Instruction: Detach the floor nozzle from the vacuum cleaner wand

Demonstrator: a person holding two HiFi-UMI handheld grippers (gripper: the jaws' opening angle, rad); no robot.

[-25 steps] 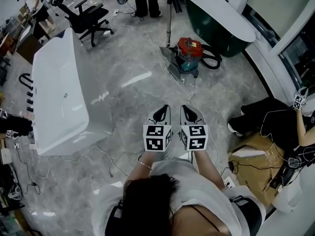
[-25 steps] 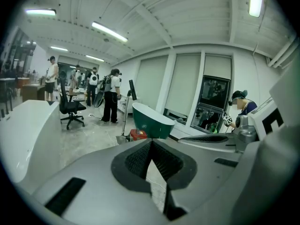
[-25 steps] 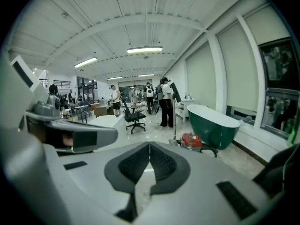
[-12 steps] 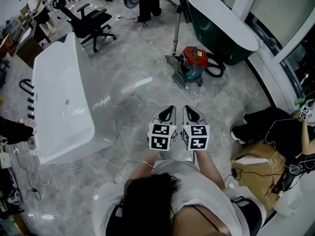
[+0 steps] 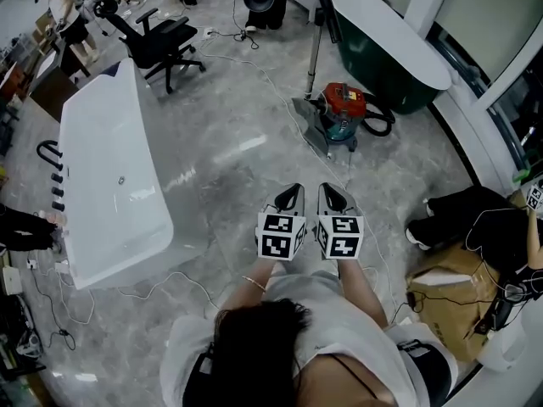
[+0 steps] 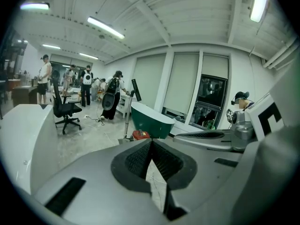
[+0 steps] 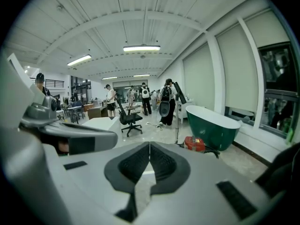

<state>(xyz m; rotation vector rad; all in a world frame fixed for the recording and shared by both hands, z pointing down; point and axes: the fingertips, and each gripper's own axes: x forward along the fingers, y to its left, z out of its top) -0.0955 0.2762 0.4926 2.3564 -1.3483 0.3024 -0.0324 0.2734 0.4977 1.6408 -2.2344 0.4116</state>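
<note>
A red and teal canister vacuum [image 5: 344, 108] stands on the marble floor ahead of me, in front of a dark green bathtub [image 5: 389, 44]. Its wand [image 5: 316, 51] rises from the grey floor nozzle [image 5: 309, 126], which lies flat on the floor. My left gripper [image 5: 289, 190] and right gripper [image 5: 327, 188] are held side by side, both shut and empty, well short of the nozzle. In the left gripper view the vacuum [image 6: 140, 135] and wand [image 6: 127, 118] show just above the shut left gripper [image 6: 151, 142]. The right gripper view has the vacuum [image 7: 194, 144] beyond the shut right gripper [image 7: 149, 145].
A long white bathtub [image 5: 109, 181] fills the left side. A black office chair [image 5: 161, 37] and standing people are at the back. Cables [image 5: 254, 70] trail over the floor. At the right a seated person [image 5: 479, 227] and flat cardboard [image 5: 441, 291] take up the floor.
The view has advanced across the floor: vacuum, wand and nozzle sit lower and closer in the head view. Both grippers stay shut and side by side.
</note>
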